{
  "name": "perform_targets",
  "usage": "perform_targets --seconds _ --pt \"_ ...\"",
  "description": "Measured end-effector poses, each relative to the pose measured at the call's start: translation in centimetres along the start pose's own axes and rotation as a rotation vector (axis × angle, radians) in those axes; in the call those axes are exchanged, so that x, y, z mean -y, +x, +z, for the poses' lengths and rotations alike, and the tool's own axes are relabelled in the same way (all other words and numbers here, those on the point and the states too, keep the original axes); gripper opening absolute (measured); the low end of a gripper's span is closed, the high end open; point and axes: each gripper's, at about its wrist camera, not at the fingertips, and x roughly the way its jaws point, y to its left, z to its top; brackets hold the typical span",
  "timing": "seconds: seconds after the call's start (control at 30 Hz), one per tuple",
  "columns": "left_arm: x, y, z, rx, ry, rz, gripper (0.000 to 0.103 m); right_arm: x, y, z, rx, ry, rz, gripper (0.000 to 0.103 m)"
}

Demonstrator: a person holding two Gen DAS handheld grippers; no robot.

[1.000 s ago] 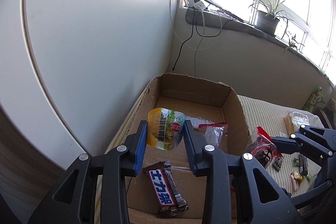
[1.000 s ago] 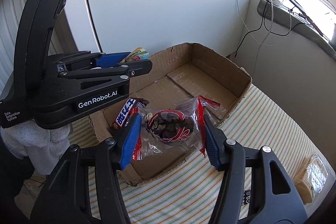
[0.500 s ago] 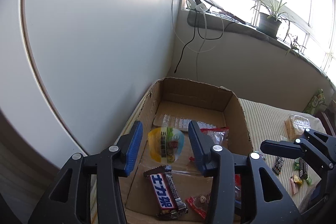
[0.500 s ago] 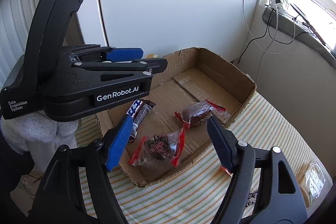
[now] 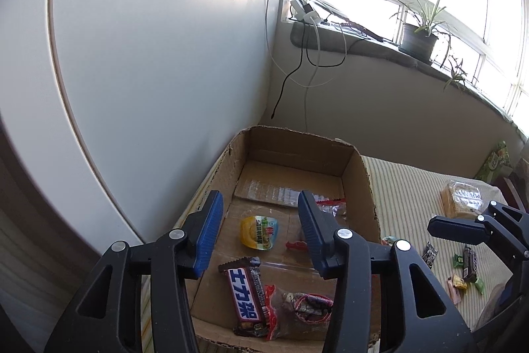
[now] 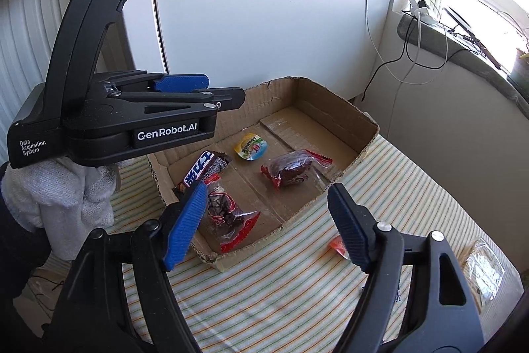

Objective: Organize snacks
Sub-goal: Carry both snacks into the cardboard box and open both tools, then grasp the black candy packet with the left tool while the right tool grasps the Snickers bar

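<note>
An open cardboard box [image 5: 360, 174] [image 6: 367, 121] stands on the striped tablecloth by the wall. Inside lie a yellow jelly cup [image 5: 259, 233] [image 6: 250, 147], a chocolate bar [image 5: 246, 296] [image 6: 201, 169], and two red-edged clear snack bags, one near [image 5: 299, 308] [image 6: 228, 214], one far [image 6: 291, 169]. My left gripper [image 5: 258, 237] is open and empty above the box; it also shows in the right wrist view [image 6: 198, 95]. My right gripper [image 6: 264, 224] is open and empty over the box's near edge.
Loose snacks lie on the cloth to the right: a clear pastry pack [image 5: 463, 199] [image 6: 484, 267], small wrapped candies [image 5: 463, 267], an orange-red jelly cup [image 6: 339, 245]. A white wall stands behind the box. A windowsill holds cables and a potted plant [image 5: 418, 35].
Both grippers opened and let go: the jelly cup and the red-edged snack bag dropped into the box. Both grippers have since pulled up and back.
</note>
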Motion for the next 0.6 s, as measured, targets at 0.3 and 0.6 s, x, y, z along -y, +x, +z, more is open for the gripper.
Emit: perform_targets --seconds 0.3,0.6 --pt "3.2 -1.7 -0.3 0.008 0.043 -0.031 0.046 2.7 -3.1 -2.5 0.010 0.061 -0.057 0.078" --pt "7.9 -2.7 -1.3 0.009 0.103 -0.124 0.046 8.4 -7.8 -8.1 0.000 0.148 -0.178 0.078"
